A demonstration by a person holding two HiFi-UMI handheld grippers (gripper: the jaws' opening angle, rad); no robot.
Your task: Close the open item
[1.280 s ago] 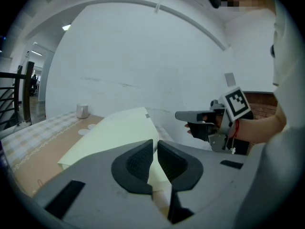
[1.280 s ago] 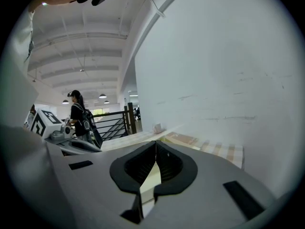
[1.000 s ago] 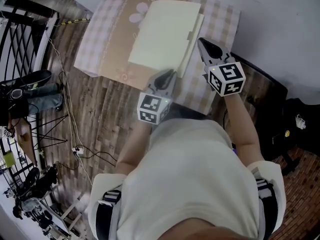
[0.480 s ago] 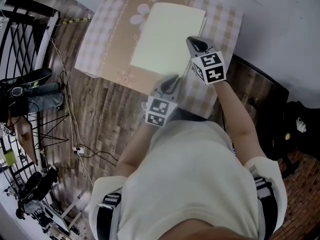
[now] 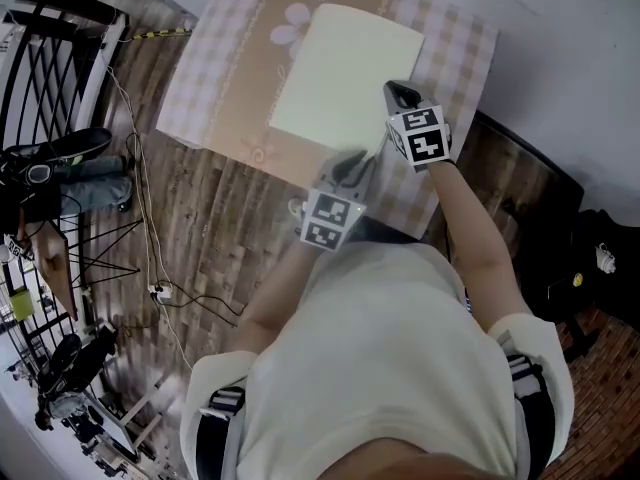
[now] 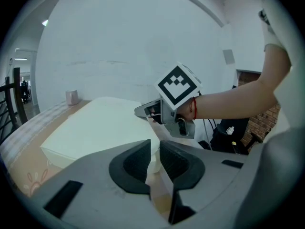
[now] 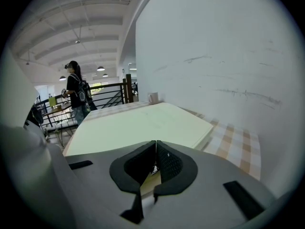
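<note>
Grey left gripper (image 6: 155,149) tilts down at the near corner of the closed pale-green folder (image 6: 95,128). Its fingers have just been opening and stand slightly apart, that corner in the gap, unpinched. I see the right gripper (image 7: 156,147) over the cover's right edge on the checked tabletop (image 7: 233,142), fingers pressed together, empty. Only the left gripper view shows my right forearm (image 6: 228,97), stretched out.

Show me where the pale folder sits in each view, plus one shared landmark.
Head view: pale folder upper centre.
Left gripper view: pale folder left of centre.
Right gripper view: pale folder at centre.
Shared landmark: checked tablecloth beneath it.
</note>
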